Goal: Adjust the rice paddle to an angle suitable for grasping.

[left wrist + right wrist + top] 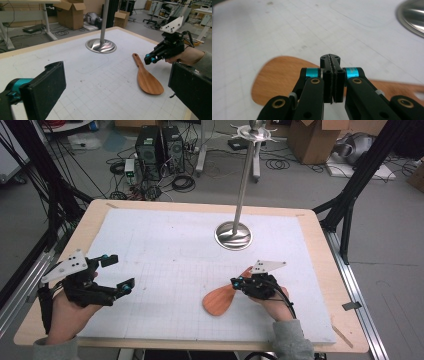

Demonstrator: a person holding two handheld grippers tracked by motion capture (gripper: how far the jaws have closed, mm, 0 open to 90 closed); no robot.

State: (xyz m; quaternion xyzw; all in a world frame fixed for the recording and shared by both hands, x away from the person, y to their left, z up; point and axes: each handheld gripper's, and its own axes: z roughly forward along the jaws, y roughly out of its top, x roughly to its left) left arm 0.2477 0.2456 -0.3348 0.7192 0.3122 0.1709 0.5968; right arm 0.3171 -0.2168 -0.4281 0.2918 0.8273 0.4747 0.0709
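spatula handle: far end tucked under the right hand-held gripper in the high view
stand base: chopped off by the frame's corner
spatula blade: kinda blurry close up

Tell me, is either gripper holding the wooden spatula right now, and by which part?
Neither. The right gripper is shut with nothing between its fingers, hovering above the wooden spatula, which lies flat on the white mat. The left gripper is open and empty.
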